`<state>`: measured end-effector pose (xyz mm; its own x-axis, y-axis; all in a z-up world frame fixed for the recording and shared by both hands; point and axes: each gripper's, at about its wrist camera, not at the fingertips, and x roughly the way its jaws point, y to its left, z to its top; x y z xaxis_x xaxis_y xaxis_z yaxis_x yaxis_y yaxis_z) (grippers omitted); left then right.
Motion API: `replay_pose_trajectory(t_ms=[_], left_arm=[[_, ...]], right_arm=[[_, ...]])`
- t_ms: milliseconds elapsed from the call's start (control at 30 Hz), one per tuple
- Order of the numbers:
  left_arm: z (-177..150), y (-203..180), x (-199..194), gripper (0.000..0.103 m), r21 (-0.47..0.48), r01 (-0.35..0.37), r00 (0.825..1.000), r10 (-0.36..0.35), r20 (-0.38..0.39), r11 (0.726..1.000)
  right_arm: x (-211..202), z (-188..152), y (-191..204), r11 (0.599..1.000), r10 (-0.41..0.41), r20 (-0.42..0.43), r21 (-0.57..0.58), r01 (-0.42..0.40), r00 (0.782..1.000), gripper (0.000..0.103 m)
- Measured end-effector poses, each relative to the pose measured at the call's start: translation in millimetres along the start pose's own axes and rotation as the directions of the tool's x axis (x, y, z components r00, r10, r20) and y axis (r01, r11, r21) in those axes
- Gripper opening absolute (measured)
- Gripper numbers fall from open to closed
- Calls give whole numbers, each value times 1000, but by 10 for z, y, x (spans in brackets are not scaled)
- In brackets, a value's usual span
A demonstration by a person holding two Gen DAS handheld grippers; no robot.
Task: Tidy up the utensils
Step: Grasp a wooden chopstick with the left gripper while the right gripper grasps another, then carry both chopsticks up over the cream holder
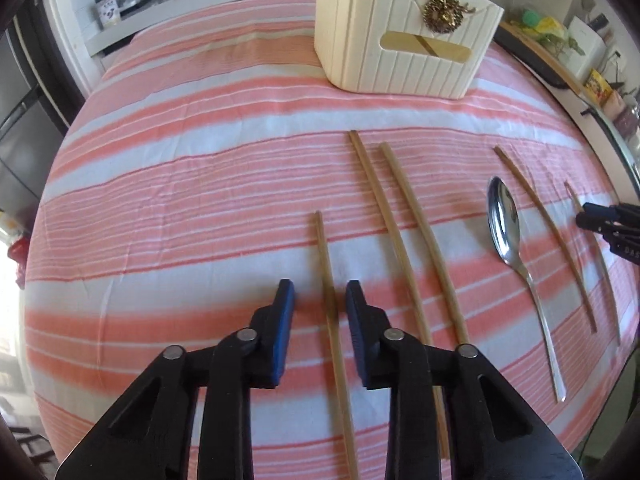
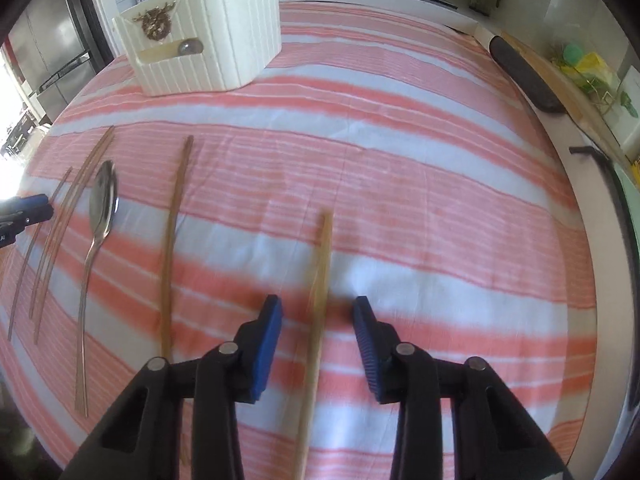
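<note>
Several wooden chopsticks and a metal spoon (image 1: 505,220) lie on the striped cloth. In the left wrist view my left gripper (image 1: 320,296) is open, its blue pads either side of the leftmost chopstick (image 1: 326,272), not touching it. Two more chopsticks (image 1: 384,216) lie just right of it. In the right wrist view my right gripper (image 2: 318,312) is open, straddling the rightmost chopstick (image 2: 322,264). Another chopstick (image 2: 174,224) and the spoon (image 2: 102,208) lie to its left. A cream ribbed utensil holder (image 1: 400,28) stands at the far side; it also shows in the right wrist view (image 2: 224,28).
The table wears a pink and white striped cloth (image 1: 180,184). A dark long object (image 2: 524,76) and clutter (image 2: 580,68) lie along the right edge. Jars (image 1: 108,8) stand on a counter behind. A fridge (image 2: 56,56) is at the far left.
</note>
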<state>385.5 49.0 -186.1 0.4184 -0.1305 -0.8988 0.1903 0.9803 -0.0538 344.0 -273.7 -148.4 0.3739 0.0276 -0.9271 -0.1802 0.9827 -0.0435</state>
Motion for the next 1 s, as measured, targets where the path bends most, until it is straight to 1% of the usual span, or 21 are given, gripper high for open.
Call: replay_pose_trajectory(t_ms=[33,67,200,267,333,433,533,633,733,800,900,1000], left_arm=[[34,14,28,6,-9,20,1000,-20,-7,1000],[51,26,41,5,-21,31,1000,-31,-5,999],[46,-15,-50,4,-4,-9,999,9,37,1000],[46,-3,-224,4,-11,-4,997,4,77,1000],[44,10,-479,4,-18,-1,991,3,133,1000],[34,22,-938,4,-23,24,974,-18,226,999],[-10,24,-1378,4,-16,46,948,-39,316,999],[-58,-9,-1694,4,-4,62,921,-55,385,998],[-131,-56,-1887,4,3,65,900,-60,433,998],[-175,-72,-1961,4,2,67,889,-61,453,998],[-190,-59,-2037,4,-3,79,880,-68,470,997],[-193,-56,-2112,3,-4,90,872,-77,483,996]], right_arm=[[31,79,-9,1000,-6,0,5,6,1000,15],[69,146,-26,1000,1,-3,17,-1,1000,7],[35,259,-94,997,35,29,69,-37,999,6],[-104,294,-94,992,75,74,97,-82,994,6],[-327,336,-57,990,97,132,93,-109,987,6],[-770,347,-1,986,131,218,76,-151,967,6],[-1208,317,69,982,161,296,45,-182,941,6],[-1583,221,164,983,164,367,17,-183,916,6],[-1840,125,229,985,162,421,-15,-171,892,6],[-1949,60,288,986,164,447,-39,-164,879,6],[-2035,-13,341,987,159,474,-56,-150,866,6],[-2113,-53,374,989,147,509,-54,-139,848,6]])
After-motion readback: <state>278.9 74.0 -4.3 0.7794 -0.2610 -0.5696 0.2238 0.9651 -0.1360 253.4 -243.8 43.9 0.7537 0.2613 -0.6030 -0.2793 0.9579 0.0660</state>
